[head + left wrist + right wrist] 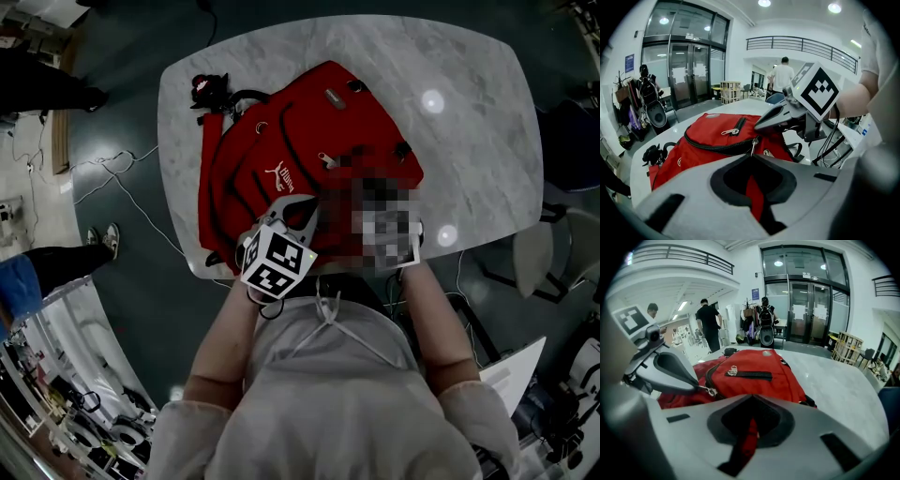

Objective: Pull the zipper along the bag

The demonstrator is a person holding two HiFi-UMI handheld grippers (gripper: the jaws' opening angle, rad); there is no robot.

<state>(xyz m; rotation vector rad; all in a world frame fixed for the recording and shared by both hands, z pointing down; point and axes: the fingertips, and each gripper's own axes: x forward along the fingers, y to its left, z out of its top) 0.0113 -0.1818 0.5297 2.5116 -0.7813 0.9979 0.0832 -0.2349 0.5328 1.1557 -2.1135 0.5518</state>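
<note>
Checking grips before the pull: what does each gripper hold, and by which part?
The left gripper pinches the zipper pull by its end; the right gripper pinches the bag by its red fabric beside the zipper.

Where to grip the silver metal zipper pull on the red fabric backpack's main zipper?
Pinch the silver metal zipper pull by its flat tab's free end, coming from the person's side of the red fabric backpack. The tab lies off the slider toward that side; the left gripper seems to meet it there.
</note>
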